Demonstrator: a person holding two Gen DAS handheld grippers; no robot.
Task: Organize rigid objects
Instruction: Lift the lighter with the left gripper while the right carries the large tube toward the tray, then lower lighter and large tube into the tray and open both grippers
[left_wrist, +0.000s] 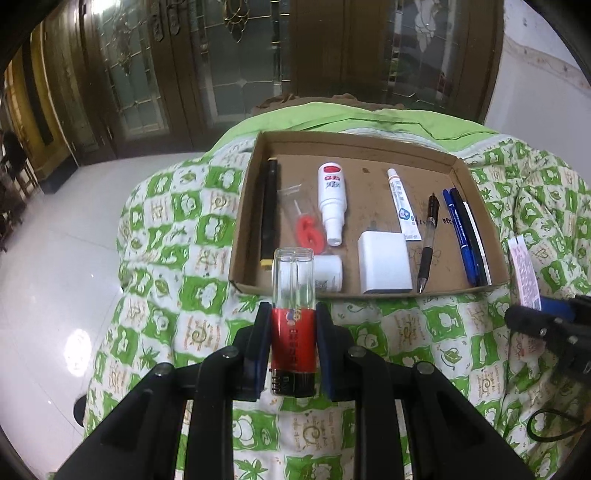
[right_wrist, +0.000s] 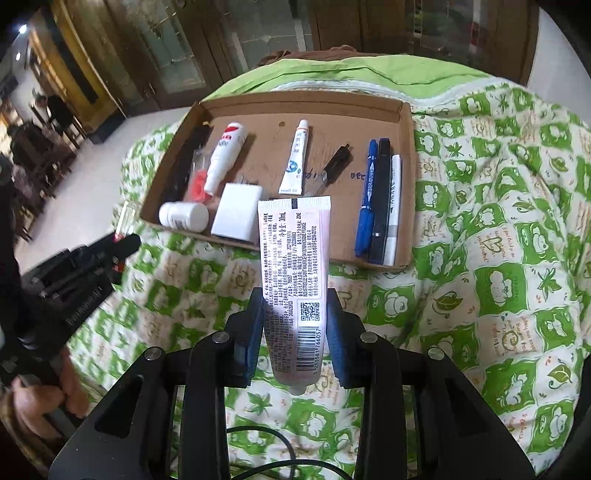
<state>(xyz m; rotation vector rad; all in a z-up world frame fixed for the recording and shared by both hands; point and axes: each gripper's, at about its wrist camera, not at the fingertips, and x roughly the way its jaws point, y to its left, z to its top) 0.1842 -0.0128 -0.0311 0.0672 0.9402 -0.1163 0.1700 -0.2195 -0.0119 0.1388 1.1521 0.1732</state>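
My left gripper (left_wrist: 291, 314) is shut on a red lighter (left_wrist: 293, 321) with a clear body, held above the cloth just short of the front edge of the cardboard tray (left_wrist: 480, 206). My right gripper (right_wrist: 295, 299) is shut on a pale pink tube (right_wrist: 293, 273) with printed text, held in front of the tray's (right_wrist: 404, 221) front edge. The tray holds a white spray bottle (left_wrist: 331, 203), a small ointment tube (left_wrist: 402, 206), a white charger block (left_wrist: 384, 266), a white pill bottle (right_wrist: 183, 216), a black pen (left_wrist: 428, 240), blue and black markers (left_wrist: 463, 236) and a black stick (left_wrist: 269, 214).
The tray lies on a green and white patterned cloth (left_wrist: 177, 221) over a rounded table. A red number candle in a clear wrapper (left_wrist: 310, 232) is in the tray. A black cable (right_wrist: 266, 443) lies on the cloth near me. White tile floor (left_wrist: 48, 258) is at the left.
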